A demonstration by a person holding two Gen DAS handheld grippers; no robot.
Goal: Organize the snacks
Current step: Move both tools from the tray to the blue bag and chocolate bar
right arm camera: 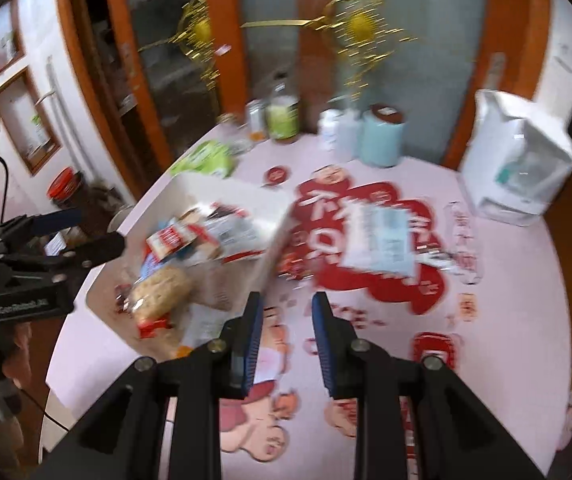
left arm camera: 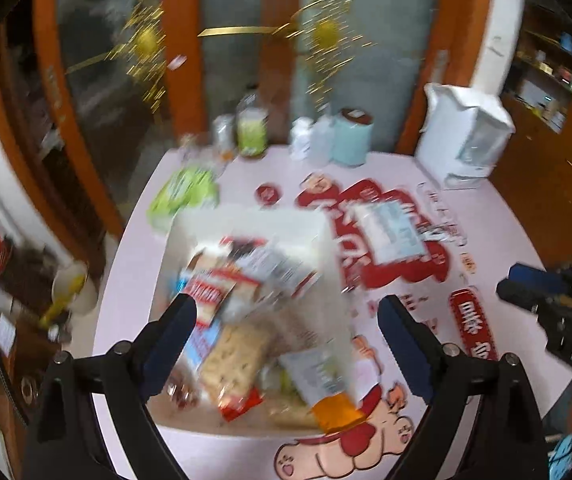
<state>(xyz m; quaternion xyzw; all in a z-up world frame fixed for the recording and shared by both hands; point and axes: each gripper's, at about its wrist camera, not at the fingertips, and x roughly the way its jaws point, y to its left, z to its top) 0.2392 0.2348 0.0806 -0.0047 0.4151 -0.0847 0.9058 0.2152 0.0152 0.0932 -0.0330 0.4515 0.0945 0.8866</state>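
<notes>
snacks in white box on pink desk, both claws empty

snacks (left arm camera: 242,320) lie piled in a white box (left arm camera: 246,220) at the left-middle of the pink desk (left arm camera: 505,216); both views are blurred, so labels are unreadable. a biscuit pack (left arm camera: 232,360) sits near the front of the pile. one blue-white packet (left arm camera: 389,236) lies outside the box, flat on the red print to its right, apart from the box wall.

left claw (left arm camera: 287,312) hangs over the box, jaws spread wide, holding nothing. right claw (right arm camera: 287,312) hovers over the desk just right of the box, jaws parted by a narrow gap, nothing between them.

a green packet (left arm camera: 184,196) lies behind the box. bottles (left arm camera: 252,128), a pale blue canister (left arm camera: 351,136) and a white bag (left arm camera: 465,140) stand along the far edge.
</notes>
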